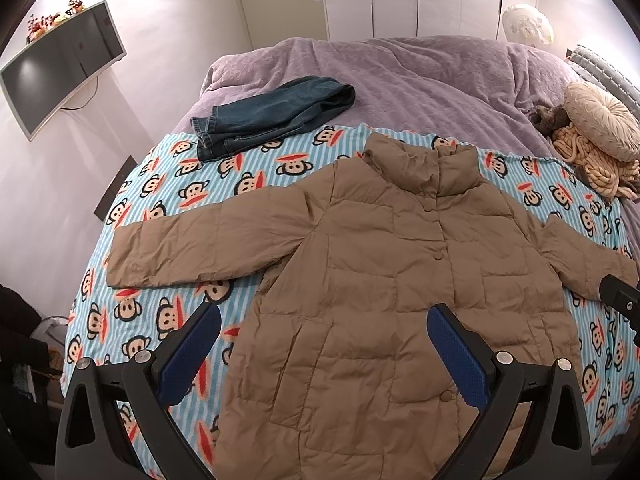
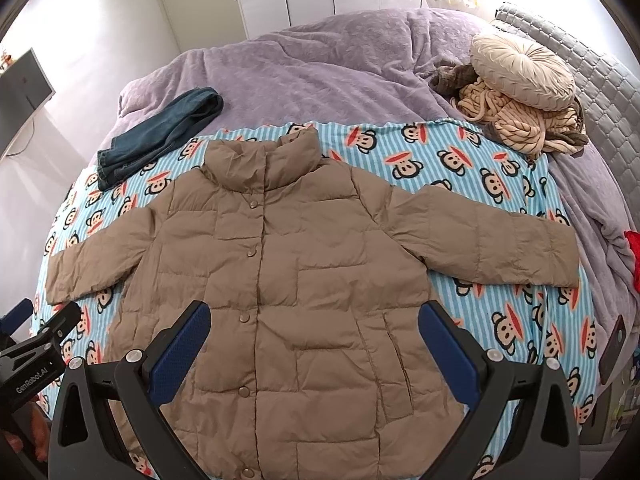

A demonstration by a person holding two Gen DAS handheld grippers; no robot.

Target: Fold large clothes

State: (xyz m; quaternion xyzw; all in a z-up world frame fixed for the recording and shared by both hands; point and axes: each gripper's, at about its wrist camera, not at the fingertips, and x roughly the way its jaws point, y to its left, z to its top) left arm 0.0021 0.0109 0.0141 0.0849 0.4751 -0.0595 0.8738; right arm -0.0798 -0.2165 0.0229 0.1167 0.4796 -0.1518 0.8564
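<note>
A tan quilted puffer jacket [image 1: 360, 264] lies flat, front up and buttoned, both sleeves spread out, on a blue monkey-print blanket [image 1: 168, 184]; it also shows in the right wrist view [image 2: 288, 264]. My left gripper [image 1: 324, 322] is open and empty, hovering above the jacket's lower left part. My right gripper [image 2: 314, 320] is open and empty above the jacket's lower middle. The right gripper's tip [image 1: 618, 300] shows at the edge of the left wrist view, and the left gripper's body [image 2: 36, 344] shows at the left of the right wrist view.
Folded blue jeans [image 1: 272, 116] lie beyond the jacket at the left on the purple bedspread [image 1: 420, 76]. A round beige cushion [image 2: 524, 72] and knitted items [image 2: 516, 124] sit at the far right. A wall screen [image 1: 60, 64] hangs left. A phone [image 2: 612, 344] lies at the right.
</note>
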